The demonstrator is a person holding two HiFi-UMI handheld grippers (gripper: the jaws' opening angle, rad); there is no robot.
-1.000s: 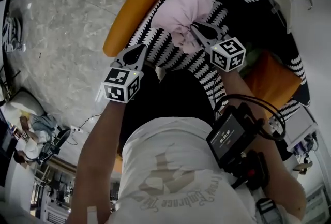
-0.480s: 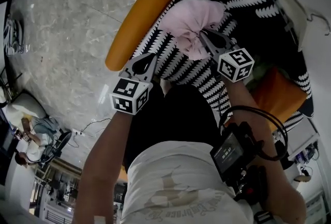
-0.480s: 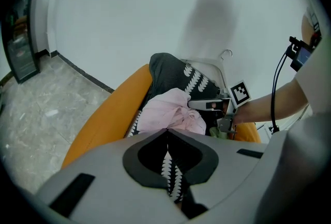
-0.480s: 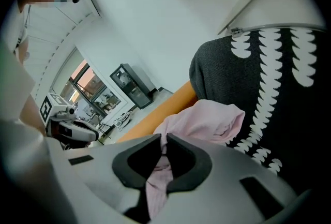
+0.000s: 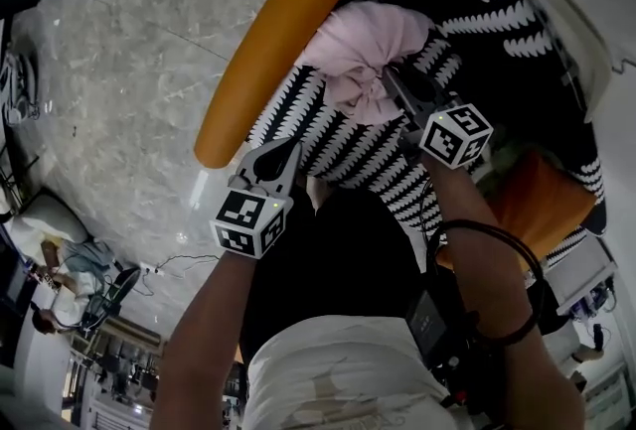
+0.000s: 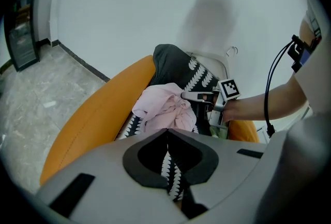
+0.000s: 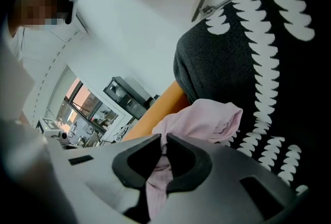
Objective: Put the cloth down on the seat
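Judging by how things lie, the job is most of the way there but not done. Biggest thing is the orange chair, w/ a black-and-white patterned cover spread over its seat and back. The pink cloth is bunched up over the chair's seat, just beside the orange rim. From the left gripper view its lower folds look to be touching the cover, but I can't tell for sure whether it's fully resting or partly hanging. The right gripper is over the chair's seat, on the side of the cloth away from the rim. Its jaws are clamped on a fold of pink fabric, which the right gripper view shows pinched between them. The left gripper hovers at the chair's front edge, apart from the cloth, jaws closed tip to tip w/ nothing between them and only the cover's pattern showing behind. Left to do, as I read it: let the cloth settle on the seat, open the right jaws, pull clear.
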